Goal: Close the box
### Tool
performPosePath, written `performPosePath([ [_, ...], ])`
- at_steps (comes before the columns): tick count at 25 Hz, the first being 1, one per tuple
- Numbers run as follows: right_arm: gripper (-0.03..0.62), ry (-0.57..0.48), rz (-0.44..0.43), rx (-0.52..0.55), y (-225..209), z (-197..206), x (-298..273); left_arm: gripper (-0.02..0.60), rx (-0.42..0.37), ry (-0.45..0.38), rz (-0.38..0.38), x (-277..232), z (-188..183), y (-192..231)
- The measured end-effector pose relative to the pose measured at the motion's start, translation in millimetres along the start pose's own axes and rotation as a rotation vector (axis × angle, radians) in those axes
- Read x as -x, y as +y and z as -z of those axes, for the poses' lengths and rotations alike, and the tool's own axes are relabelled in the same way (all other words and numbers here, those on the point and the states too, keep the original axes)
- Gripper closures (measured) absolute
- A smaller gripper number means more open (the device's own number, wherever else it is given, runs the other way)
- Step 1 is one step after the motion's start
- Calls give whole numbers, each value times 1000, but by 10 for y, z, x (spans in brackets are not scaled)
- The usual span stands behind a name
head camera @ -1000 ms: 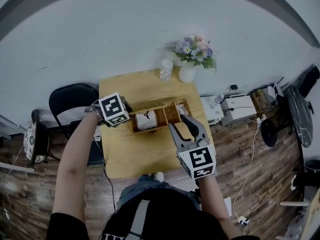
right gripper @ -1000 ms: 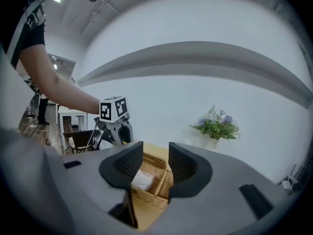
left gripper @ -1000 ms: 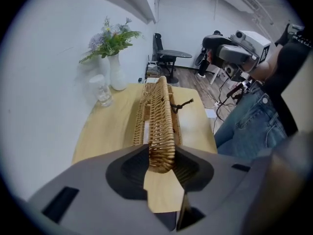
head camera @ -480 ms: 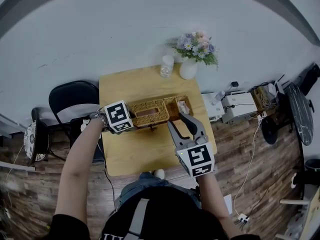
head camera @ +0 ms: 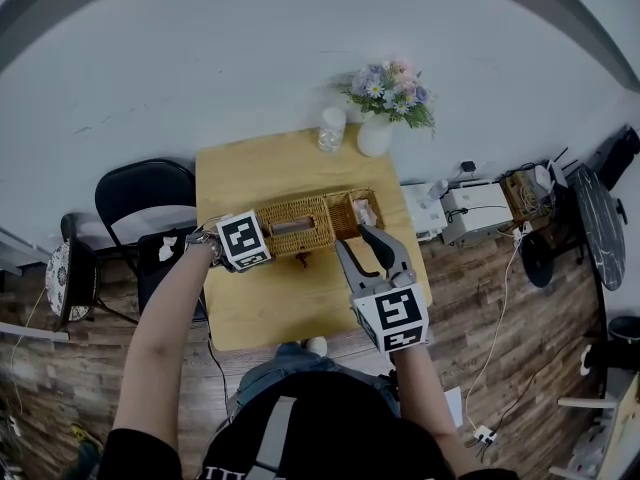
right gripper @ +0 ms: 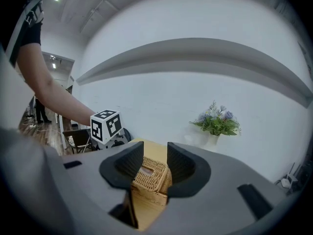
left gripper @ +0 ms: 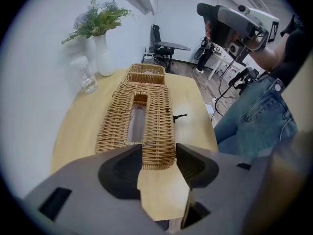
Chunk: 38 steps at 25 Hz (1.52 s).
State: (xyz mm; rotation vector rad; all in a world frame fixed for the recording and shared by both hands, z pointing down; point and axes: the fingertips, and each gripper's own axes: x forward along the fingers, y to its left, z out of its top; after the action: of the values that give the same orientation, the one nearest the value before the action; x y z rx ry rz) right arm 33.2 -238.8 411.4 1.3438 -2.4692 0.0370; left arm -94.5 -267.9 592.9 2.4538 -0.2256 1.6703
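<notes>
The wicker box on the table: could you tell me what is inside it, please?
The wicker box is shut by its woven lid. Through the lid's slot only a strip of something pale shows; the rest of the inside is covered.

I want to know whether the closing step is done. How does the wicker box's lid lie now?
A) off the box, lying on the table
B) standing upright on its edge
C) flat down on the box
C: the lid lies flat atop the wicker box, woven top facing up.
</notes>
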Motion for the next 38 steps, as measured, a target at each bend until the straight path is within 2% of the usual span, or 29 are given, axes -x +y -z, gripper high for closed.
performPosePath([
  [7, 434, -34, 8, 5, -38, -53, -29, 362, -12, -3, -62, 11, -21, 7],
  [10, 434, -49, 5, 10, -53, -125, -54, 362, -10, -22, -59, 96, -69, -36],
  [16, 434, -85, 19, 10, -82, -280, -74, 363, 54, -139, -99, 398, -167, -20],
  [23, 437, -105, 42, 21, -133, -381, -40, 364, 175, -341, -189, 785, -235, 22],
  [26, 442, -110, 48, 24, -157, -430, -32, 364, 223, -426, -257, 956, -287, 79],
  [32, 454, -126, 62, 15, -205, -528, -25, 367, 320, -612, -441, 1387, -368, 207],
  [38, 470, -140, 73, 12, -219, -628, -20, 373, 357, -767, -632, 1881, -437, 242],
])
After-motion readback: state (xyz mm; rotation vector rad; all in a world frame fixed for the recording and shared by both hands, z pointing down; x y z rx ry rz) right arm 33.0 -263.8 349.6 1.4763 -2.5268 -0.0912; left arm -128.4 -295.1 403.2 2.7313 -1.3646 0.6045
